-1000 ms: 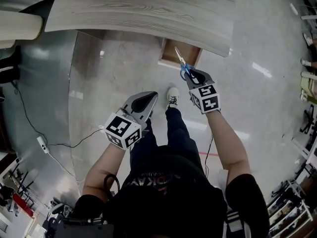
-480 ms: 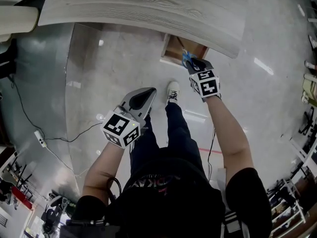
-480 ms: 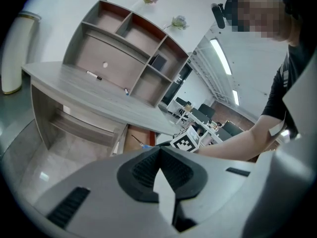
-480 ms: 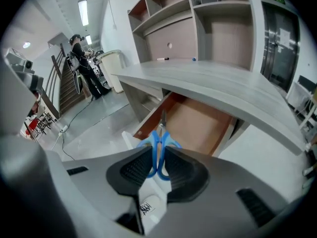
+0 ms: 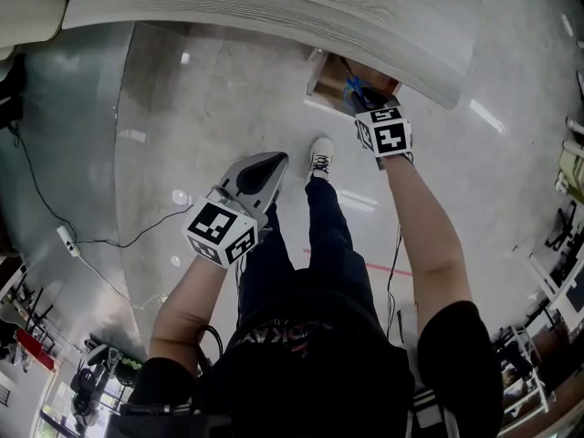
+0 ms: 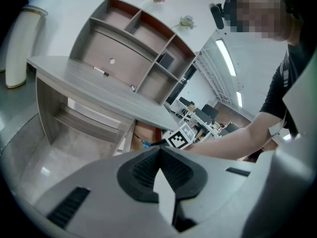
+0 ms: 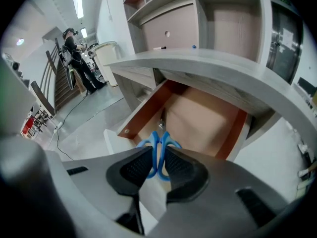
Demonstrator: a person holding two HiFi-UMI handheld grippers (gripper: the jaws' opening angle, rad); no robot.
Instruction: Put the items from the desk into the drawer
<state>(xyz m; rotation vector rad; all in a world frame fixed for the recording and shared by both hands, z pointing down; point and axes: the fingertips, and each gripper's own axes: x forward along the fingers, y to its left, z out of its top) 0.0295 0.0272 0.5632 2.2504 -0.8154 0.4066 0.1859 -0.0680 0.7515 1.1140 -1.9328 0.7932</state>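
My right gripper [image 7: 157,166] is shut on the blue-handled scissors [image 7: 159,142], blades pointing down into the open brown drawer [image 7: 198,120] under the grey desk top [image 7: 218,68]. In the head view the right gripper [image 5: 365,99] sits at the mouth of the drawer [image 5: 330,82], and the scissors [image 5: 352,85] show as a blue spot half under the desk edge. My left gripper [image 5: 274,164] hangs over the floor by the person's leg, jaws shut and empty. In the left gripper view the left gripper [image 6: 158,150] points toward the drawer [image 6: 144,135].
A dark pen [image 7: 159,48] and a small blue item [image 7: 193,46] lie on the desk top below the shelf unit [image 7: 208,14]. A cable with a plug [image 5: 68,240] runs across the shiny floor at the left. A person [image 7: 74,58] stands far off at the left.
My right gripper has carried the scissors forward and down to the drawer, so the blades now sit under the desk edge. The left gripper has sunk slightly.
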